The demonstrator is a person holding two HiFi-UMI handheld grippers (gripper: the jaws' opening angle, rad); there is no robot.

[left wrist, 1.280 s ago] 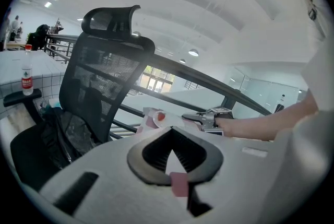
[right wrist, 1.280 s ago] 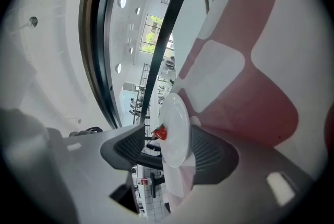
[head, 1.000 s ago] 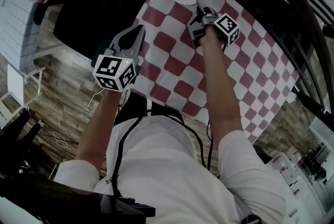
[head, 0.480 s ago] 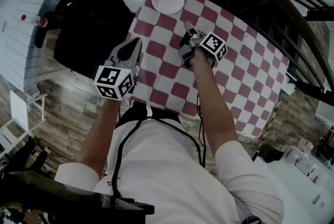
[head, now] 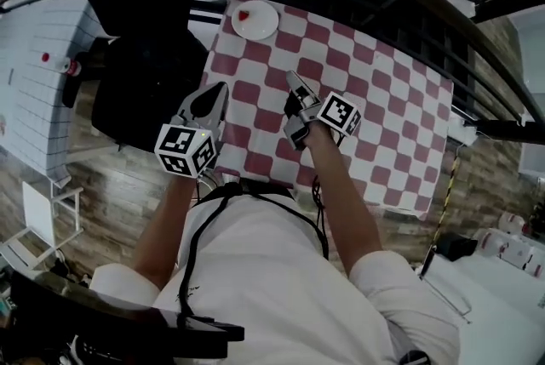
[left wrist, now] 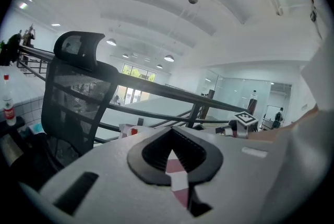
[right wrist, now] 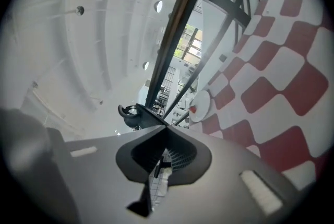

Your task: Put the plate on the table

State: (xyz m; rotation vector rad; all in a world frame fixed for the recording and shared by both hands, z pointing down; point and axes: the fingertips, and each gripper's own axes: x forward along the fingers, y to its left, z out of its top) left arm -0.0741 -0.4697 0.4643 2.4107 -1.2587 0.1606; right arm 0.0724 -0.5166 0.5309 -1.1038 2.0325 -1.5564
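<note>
The right gripper (head: 292, 81) hangs low over the cloth with its jaws pressed together on nothing, and the left gripper (head: 219, 88), beside it at the near table edge, looks closed and empty too. Well ahead of the right gripper's tips, at the far left corner of the red-and-white checked table (head: 383, 112), sits the small round white plate (head: 255, 19) with a bit of red on it, untouched by either tool. To my eye the placing is done; what's left is simply drawing both tools clear without snagging the cloth.
</note>
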